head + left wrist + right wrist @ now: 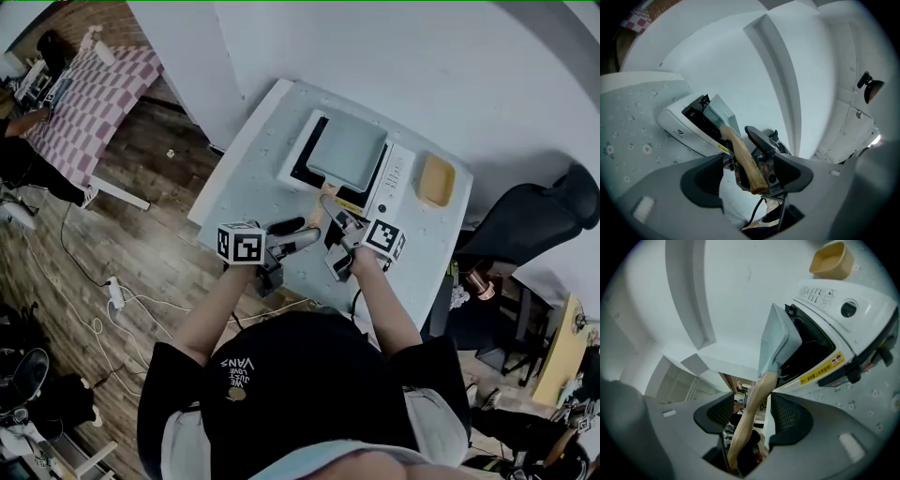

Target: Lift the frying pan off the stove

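The job is at the grasping step: the frying pan rests flat on the white stove, which stands on the speckled worktop, and nothing is lifted yet. The right gripper has its fingers part-open, one on each side of the pan's wooden handle, with a gap showing on both sides, so it straddles the handle without clamping it. The left gripper hangs just beside it, fingers wide and holding nothing; the handle's end shows in the gap ahead of them.

Next, I judge, the right fingers must shut firmly on the handle, then raise it straight up and level.

The pan is square, shallow and pale grey-green. Its light wooden handle points toward the person.
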{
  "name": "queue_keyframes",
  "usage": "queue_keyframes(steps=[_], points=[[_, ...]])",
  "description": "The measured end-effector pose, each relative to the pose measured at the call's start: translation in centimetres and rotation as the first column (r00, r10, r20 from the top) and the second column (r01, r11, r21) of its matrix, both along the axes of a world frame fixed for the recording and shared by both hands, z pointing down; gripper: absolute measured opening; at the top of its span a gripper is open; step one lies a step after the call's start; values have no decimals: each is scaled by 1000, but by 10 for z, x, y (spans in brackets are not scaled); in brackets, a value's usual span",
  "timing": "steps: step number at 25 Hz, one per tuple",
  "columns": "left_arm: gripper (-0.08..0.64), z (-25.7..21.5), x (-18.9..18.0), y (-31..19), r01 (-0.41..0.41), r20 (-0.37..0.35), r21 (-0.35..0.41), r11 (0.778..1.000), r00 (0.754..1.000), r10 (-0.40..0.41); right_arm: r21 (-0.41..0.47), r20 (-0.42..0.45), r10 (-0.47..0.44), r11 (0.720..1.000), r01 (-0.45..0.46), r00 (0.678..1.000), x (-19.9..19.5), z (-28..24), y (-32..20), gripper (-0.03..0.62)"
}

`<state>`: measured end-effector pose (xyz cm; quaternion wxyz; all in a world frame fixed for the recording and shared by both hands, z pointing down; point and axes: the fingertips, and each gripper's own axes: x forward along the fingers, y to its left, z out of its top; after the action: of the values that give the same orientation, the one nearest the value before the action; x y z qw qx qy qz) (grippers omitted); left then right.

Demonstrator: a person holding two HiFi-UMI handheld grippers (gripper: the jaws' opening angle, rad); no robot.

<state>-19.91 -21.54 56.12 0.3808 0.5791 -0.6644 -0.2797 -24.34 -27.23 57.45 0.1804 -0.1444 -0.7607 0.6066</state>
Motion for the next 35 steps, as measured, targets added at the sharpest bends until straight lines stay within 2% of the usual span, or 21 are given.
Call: queue_keyframes(steps=[5, 9, 13, 20, 22, 23, 27, 32, 35], points=[[314, 7, 3, -10, -53, -47, -14, 998, 998, 53, -69, -39, -18, 997, 15, 999, -12, 12, 1, 233], [313, 10, 8, -16, -100, -88, -10, 995, 991, 99, -140, -90, -68, 989, 55, 994, -18, 21, 6, 233], [311, 10, 5, -17, -91, -135, 11, 996, 987, 92, -162, -106, -74, 985, 56, 992, -24, 24, 3, 233], [293, 14, 5, -23, -85, -206, 36, 996, 974, 90, -151, -105, -109, 984, 93, 988, -27, 26, 7, 232], [184, 14, 4, -25, -83, -224, 55, 995, 970, 94, -162, -72, -122, 981, 109, 990, -29, 25, 8, 216], [166, 14, 4, -26, -80, -234, 67, 995, 968, 94, -170, -50, -127, 979, 117, 991, -31, 24, 9, 202], [160, 13, 3, -26, -63, -255, 88, 994, 963, 83, -143, -61, -140, 981, 130, 988, -29, 25, 9, 186], [149, 16, 3, -26, -58, -249, 63, 996, 966, 72, -90, -83, -139, 987, 132, 987, -27, 27, 9, 183], [149, 17, 7, -25, -60, -227, 46, 997, 971, 69, -110, -37, -153, 983, 148, 987, -28, 22, 14, 179]])
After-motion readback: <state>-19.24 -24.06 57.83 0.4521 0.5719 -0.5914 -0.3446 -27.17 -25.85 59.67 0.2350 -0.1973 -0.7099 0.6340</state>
